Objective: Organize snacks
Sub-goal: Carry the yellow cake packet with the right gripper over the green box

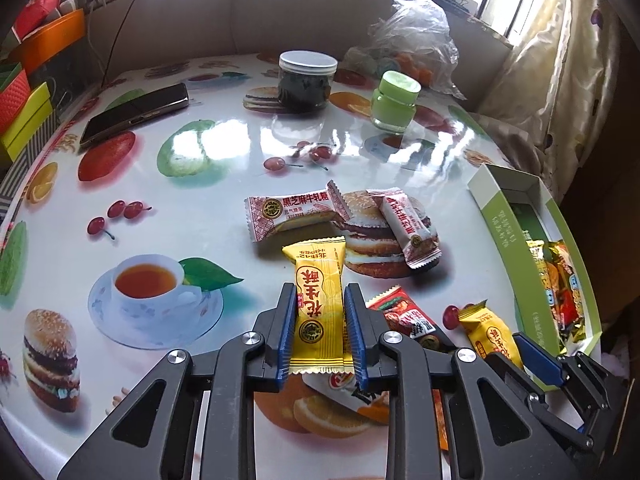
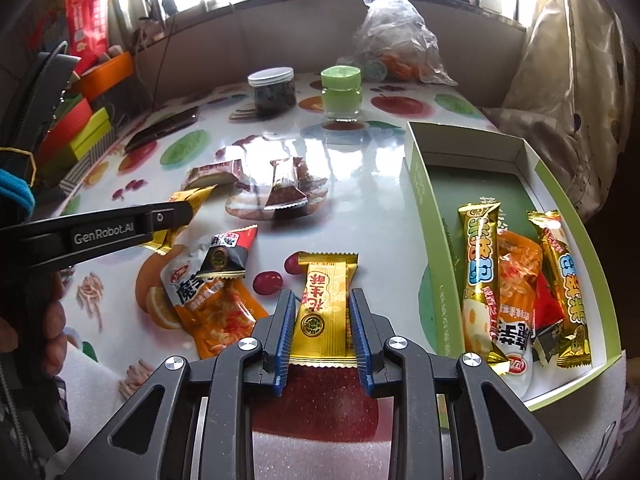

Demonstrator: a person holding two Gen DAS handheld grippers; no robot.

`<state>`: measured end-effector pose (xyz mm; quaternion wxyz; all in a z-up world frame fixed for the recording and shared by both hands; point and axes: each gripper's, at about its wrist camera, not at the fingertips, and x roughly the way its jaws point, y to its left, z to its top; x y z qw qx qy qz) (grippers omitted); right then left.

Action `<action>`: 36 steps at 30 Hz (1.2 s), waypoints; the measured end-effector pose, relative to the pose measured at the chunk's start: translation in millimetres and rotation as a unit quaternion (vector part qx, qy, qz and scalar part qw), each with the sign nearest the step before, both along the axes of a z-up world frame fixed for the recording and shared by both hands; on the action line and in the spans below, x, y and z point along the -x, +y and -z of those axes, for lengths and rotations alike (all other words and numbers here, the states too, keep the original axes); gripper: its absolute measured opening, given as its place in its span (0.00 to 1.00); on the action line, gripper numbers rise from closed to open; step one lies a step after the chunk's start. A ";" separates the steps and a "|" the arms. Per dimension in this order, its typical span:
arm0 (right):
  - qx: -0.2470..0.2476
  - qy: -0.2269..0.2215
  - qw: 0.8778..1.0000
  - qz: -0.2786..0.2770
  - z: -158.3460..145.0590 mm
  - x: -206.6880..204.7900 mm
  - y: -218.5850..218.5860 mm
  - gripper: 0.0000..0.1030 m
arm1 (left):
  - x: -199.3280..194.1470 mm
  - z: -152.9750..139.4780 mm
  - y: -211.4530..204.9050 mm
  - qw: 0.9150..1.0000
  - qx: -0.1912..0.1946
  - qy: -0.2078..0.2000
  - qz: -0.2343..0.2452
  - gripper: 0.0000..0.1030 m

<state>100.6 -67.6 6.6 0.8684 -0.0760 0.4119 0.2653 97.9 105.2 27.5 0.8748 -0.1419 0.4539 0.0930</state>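
Each tool is closed on a yellow peanut candy: the left tool (image 1: 320, 320) holds one candy (image 1: 318, 304) near the bench's front edge, the right tool (image 2: 320, 326) holds another (image 2: 322, 308) beside the green box (image 2: 436, 216). The wrappers look slick and are pinched only at the sides, so either could slip out before reaching the box.

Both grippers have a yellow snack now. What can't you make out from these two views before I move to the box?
- Left wrist view: green box, near end cut off behind the right gripper.
- Left wrist view: white-and-orange packet, mostly under the left gripper.
- Right wrist view: phone, small and dark.
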 end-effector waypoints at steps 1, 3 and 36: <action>-0.001 0.001 1.000 0.001 -0.4 0.5 -0.3 0.25 | 1.9 -1.4 -0.5 1.000 0.000 -0.002 0.001 0.24; -0.003 -0.001 1.000 0.003 -2.1 1.8 -1.7 0.24 | 5.5 -3.6 -1.0 1.000 -0.001 -0.005 0.000 0.24; 0.010 0.013 1.000 -0.006 9.7 1.7 5.9 0.22 | 18.3 12.6 -1.7 1.000 0.000 0.016 -0.004 0.23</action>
